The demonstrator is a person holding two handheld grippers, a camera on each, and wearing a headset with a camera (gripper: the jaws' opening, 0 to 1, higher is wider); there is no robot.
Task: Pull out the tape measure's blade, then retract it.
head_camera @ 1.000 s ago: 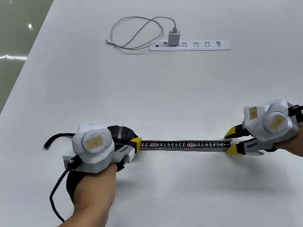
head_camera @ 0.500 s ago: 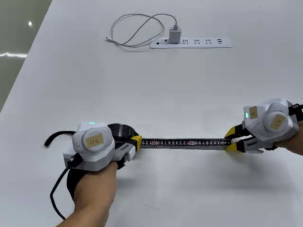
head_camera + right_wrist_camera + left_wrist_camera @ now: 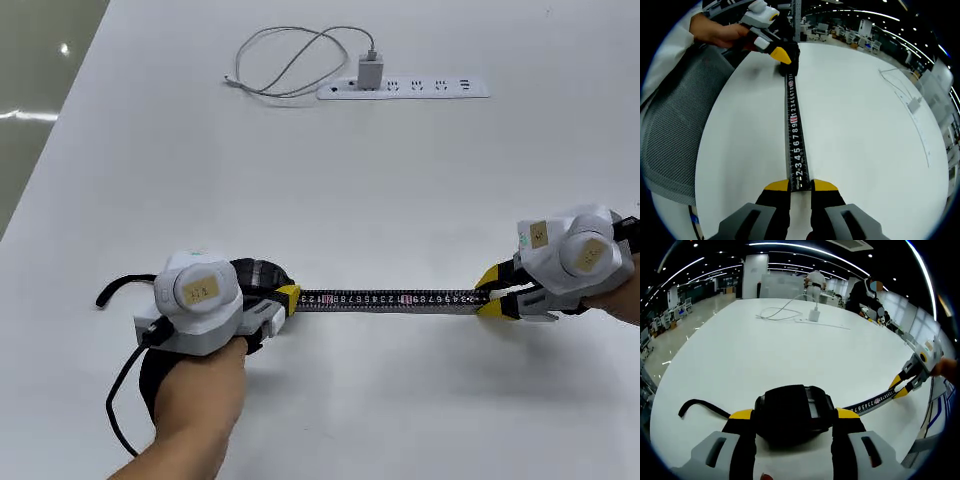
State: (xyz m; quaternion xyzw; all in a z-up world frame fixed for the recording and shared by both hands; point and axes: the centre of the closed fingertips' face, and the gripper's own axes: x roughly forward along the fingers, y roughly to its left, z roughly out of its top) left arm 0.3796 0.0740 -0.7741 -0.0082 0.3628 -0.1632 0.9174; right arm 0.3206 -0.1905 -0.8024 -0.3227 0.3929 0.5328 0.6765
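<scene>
**Head view: blade stretched across the lower frame, held at both ends**

The tape measure point(image 3: 258, 280) sits at the lower left of the white surface point(image 3: 350, 190). The left tongs point(image 3: 270, 296) are clamped around its black body. Its blade point(image 3: 390, 299) runs flat to the right, where the right tongs point(image 3: 490, 296) pinch its free end.

The main risk, as I judge it, is a sudden release. If the right tongs let go at full reach, the spring would likely whip the blade home and jolt the case. In the left gripper view the case point(image 3: 794, 410) looks rounded between the jaws, so a sideways tug could twist it loose. Lifting or rolling the right hand could kink the blade point(image 3: 793, 120).

The left forearm enters from the bottom edge, with the hand low over the surface. The right hand sits at the right edge, its tongs point(image 3: 801, 186) pointing back along the blade toward the case.
</scene>
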